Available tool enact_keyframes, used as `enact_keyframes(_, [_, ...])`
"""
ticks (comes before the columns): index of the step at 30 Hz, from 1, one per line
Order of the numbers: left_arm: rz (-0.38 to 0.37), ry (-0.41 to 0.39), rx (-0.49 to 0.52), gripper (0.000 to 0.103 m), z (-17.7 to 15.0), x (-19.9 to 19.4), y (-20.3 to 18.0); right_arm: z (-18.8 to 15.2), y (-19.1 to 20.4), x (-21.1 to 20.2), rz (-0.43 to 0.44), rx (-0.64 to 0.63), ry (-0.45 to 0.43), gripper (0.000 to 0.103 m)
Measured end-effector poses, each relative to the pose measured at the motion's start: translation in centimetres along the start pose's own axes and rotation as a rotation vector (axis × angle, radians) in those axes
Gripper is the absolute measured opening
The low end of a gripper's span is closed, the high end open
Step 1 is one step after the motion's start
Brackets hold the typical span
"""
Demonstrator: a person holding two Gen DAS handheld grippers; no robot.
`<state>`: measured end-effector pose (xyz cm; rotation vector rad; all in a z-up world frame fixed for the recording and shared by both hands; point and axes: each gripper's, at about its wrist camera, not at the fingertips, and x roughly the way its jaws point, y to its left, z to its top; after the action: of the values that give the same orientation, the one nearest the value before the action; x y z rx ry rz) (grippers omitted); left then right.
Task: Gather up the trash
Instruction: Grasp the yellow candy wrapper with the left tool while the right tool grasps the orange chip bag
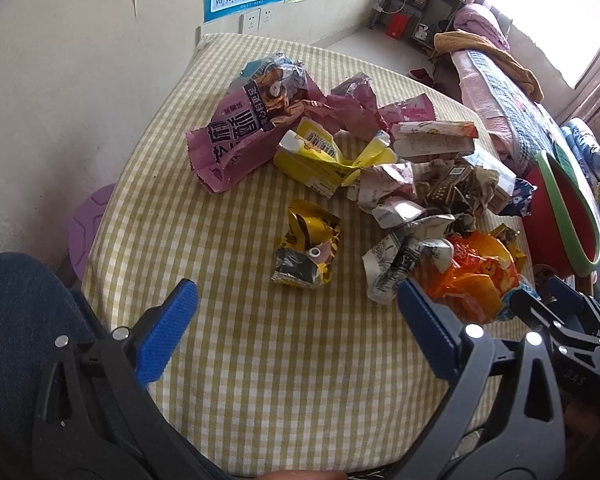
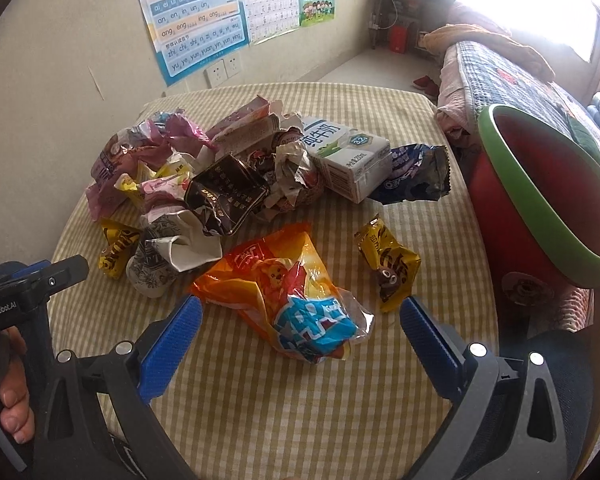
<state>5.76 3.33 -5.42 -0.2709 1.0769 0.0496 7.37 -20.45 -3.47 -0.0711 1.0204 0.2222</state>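
Note:
Crumpled wrappers and cartons lie heaped on a yellow checked table (image 1: 260, 360) (image 2: 300, 400). My left gripper (image 1: 296, 292) is open, just short of a small yellow snack wrapper (image 1: 306, 252). A pink bag (image 1: 236, 136) and a yellow carton (image 1: 320, 156) lie farther back. My right gripper (image 2: 300, 312) is open, its blue fingers either side of an orange and blue snack bag (image 2: 288, 292). A yellow candy wrapper (image 2: 390, 264), a milk carton (image 2: 348, 160) and a blue wrapper (image 2: 412, 176) lie beyond. A red bin with a green rim (image 2: 548, 200) (image 1: 556, 216) stands at the table's right edge.
A purple stool (image 1: 86, 232) stands left of the table by the wall. A bed with quilts (image 1: 512, 92) runs along the right. A hand (image 2: 4, 392) holds the left gripper's handle at the left of the right wrist view. A blue-clad leg (image 1: 20, 320) is near left.

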Motion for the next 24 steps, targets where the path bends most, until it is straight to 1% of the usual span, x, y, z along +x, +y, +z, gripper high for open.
enact_keyframes(2, [0.019, 0.014, 0.014, 0.097, 0.4, 0.9, -0.1, 0.1, -0.2, 0.6, 0.0, 0.0, 0.014, 0.095])
enact_keyframes(4, [0.033, 0.032, 0.025, 0.092, 0.7, 1.8, -0.1, 0.3, -0.2, 1.2, 0.005, 0.001, 0.028, 0.093])
enact_keyframes(5, [0.038, 0.036, 0.027, 0.089, 0.9, 2.2, -0.1, 0.3, -0.3, 1.4, 0.007, -0.001, 0.034, 0.09])
enact_keyframes(9, [0.059, 0.041, 0.036, 0.077, 1.5, 3.4, 0.1, 0.3, 0.2, 2.2, 0.012, -0.022, 0.051, 0.087])
enact_keyframes(10, [0.057, 0.042, 0.04, 0.075, 1.7, 3.6, 0.1, 0.2, 0.3, 2.5, 0.012, -0.026, 0.058, 0.082])
enact_keyframes(11, [0.056, 0.044, 0.046, 0.072, 1.7, 4.0, 0.0, 0.2, 0.3, 2.8, 0.012, -0.028, 0.066, 0.079])
enact_keyframes(13, [0.041, 0.071, 0.049, 0.064, 1.7, 4.7, 0.2, 0.1, 0.3, 3.1, 0.01, -0.027, 0.075, 0.078])
enact_keyframes(15, [0.037, 0.088, 0.043, 0.046, 1.7, 5.1, 0.4, 0.1, 0.2, 3.4, 0.012, -0.023, 0.078, 0.074])
enact_keyframes(16, [0.037, 0.091, 0.042, 0.042, 1.6, 5.2, 0.6, 0.1, 0.1, 3.5, 0.013, -0.022, 0.079, 0.068])
enact_keyframes(17, [0.034, 0.093, 0.043, 0.034, 1.6, 5.2, 0.6, 0.0, 0.1, 3.6, 0.016, -0.021, 0.084, 0.059])
enact_keyframes(18, [0.027, 0.091, 0.049, 0.028, 1.5, 5.1, 0.6, -0.1, 0.1, 3.8, 0.021, -0.019, 0.089, 0.057])
enact_keyframes(20, [0.008, 0.076, 0.063, 0.023, 1.4, 4.8, 0.5, -0.1, 0.0, 3.8, 0.036, -0.015, 0.088, 0.054])
enact_keyframes(21, [0.001, 0.071, 0.071, 0.012, 1.4, 4.6, 0.5, -0.1, 0.0, 3.7, 0.04, -0.013, 0.083, 0.052])
enact_keyframes(22, [-0.002, 0.068, 0.078, 0.009, 1.3, 4.5, 0.4, 0.0, 0.0, 3.5, 0.041, -0.012, 0.078, 0.049])
enact_keyframes(24, [-0.006, 0.062, 0.093, 0.005, 1.1, 4.3, 0.2, -0.1, 0.0, 3.1, 0.046, -0.007, 0.067, 0.048])
